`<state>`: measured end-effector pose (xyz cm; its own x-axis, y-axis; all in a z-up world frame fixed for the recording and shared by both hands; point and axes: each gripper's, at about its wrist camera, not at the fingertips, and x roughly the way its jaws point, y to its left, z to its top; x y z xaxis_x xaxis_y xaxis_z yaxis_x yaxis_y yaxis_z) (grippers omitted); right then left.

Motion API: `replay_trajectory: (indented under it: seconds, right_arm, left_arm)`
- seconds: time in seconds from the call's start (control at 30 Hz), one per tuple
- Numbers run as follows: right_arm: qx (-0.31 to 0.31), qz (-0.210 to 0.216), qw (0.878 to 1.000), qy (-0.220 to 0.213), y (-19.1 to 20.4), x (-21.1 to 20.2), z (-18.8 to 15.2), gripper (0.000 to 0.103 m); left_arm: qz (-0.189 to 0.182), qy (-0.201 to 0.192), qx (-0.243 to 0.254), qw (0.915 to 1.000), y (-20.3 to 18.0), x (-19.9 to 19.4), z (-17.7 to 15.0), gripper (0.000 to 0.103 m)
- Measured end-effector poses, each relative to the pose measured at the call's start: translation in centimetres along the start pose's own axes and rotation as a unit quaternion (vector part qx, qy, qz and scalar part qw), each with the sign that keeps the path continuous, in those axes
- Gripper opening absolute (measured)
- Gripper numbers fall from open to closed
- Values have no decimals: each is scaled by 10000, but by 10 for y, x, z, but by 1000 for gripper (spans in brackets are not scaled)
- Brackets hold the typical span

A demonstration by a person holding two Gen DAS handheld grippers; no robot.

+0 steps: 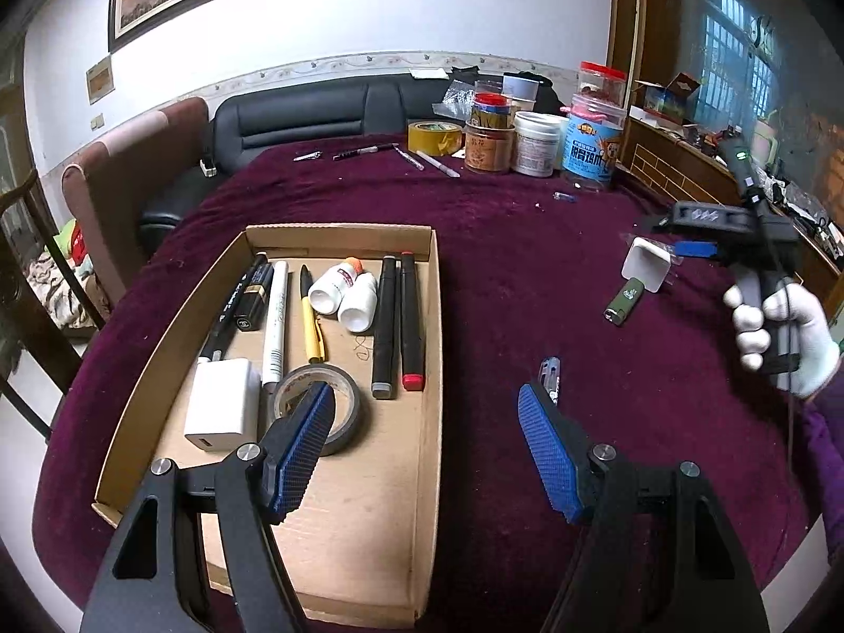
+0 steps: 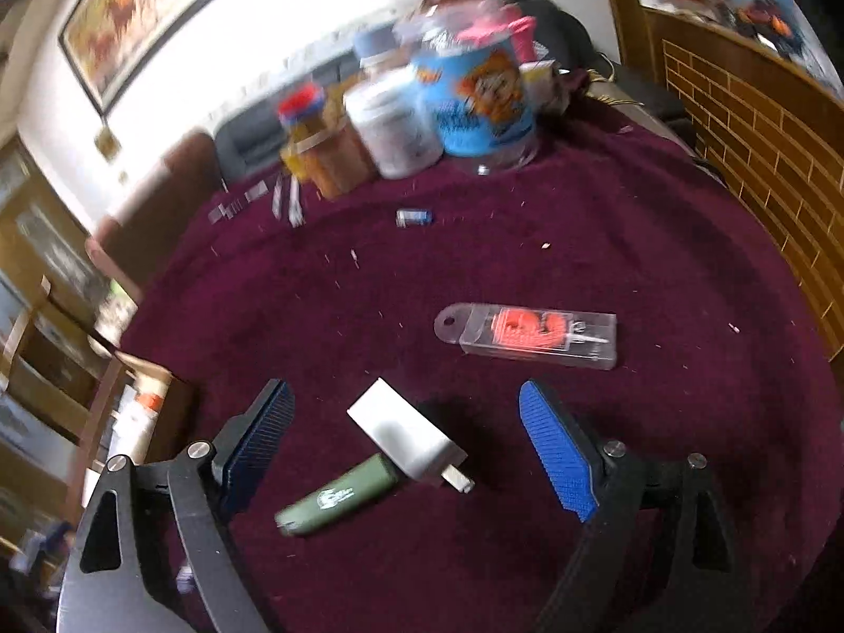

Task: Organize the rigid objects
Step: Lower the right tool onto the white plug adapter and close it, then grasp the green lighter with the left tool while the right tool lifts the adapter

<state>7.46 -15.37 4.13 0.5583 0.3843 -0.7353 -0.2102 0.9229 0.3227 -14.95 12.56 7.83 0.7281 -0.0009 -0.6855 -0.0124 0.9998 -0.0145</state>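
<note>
Left wrist view. Left tool (image 1: 427,446): jaws spread wide, nothing between them, hovering over the right wall of the cardboard tray (image 1: 431,327) on the maroon-covered table (image 1: 527,264). Tray contents, lying side by side: black marker (image 1: 232,311), white marker (image 1: 275,327), yellow pen (image 1: 312,316), two white bottles (image 1: 345,293), grey-tipped marker (image 1: 385,327), red-tipped marker (image 1: 411,322), white charger block (image 1: 221,403), roll of black tape (image 1: 316,406) partly behind the left finger. On the cloth outside the tray: a small pen-like item (image 1: 549,373) just beyond the right finger; further right a white plug adapter (image 1: 644,264) beside a green lighter (image 1: 623,301). The right tool (image 1: 701,221), held in a white-gloved hand (image 1: 780,327), hangs above those two; its jaw state cannot be told from here. Far edge of table: jars and tubs (image 1: 538,132), yellow tape roll (image 1: 435,137), loose pens (image 1: 369,150).

Right wrist view (blurred). Right tool (image 2: 406,448): jaws wide apart, holding nothing. Between them on the cloth lie the white plug adapter (image 2: 406,435), prongs toward the camera, and the green lighter (image 2: 337,496), the two touching. Seen only here: a clear plastic case with an orange item inside (image 2: 527,335), lying beyond the right finger, and a small blue cylinder (image 2: 414,217) further off. The tray shows only as a sliver at the left edge.
</note>
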Motion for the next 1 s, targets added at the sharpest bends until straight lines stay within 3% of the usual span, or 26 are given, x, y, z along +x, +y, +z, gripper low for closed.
replay_trajectory:
  seconds: [0.13, 0.17, 0.2, 0.33, 0.47, 0.63, 0.8, 1.0]
  right_arm:
    - [-296, -210, 9993, 101, 12, 15, -12, 74]
    - [-342, -283, 9989, 171, 14, 18, -14, 59]
    - [-343, -352, 9985, 239, 13, 20, -16, 52]
    - [-192, -238, 9994, 134, 5, 19, -18, 51]
    - [44, 50, 9999, 113, -6, 20, -22, 25]
    - [162, 56, 9999, 3, -16, 10, -25, 20]
    - [343, 226, 9992, 27, -28, 5, -25, 19]
    - [520, 415, 9978, 77, -35, 7, -24, 19]
  left_arm:
    - [-51, 65, 65, 9999, -4, 2, 2, 66]
    - [-99, 96, 78, 9999, -6, 4, 4, 66]
    - [-171, 137, 98, 9997, -10, 5, 6, 66]
    - [-420, 259, 210, 9986, -30, 11, 15, 66]
    - [-828, 445, 523, 9942, -70, 31, 37, 66]
    - [-1031, 616, 954, 9882, -121, 67, 55, 66]
    - [-1088, 882, 1662, 9761, -177, 121, 67, 62]
    - [-934, 1022, 1762, 9746, -194, 159, 73, 60]
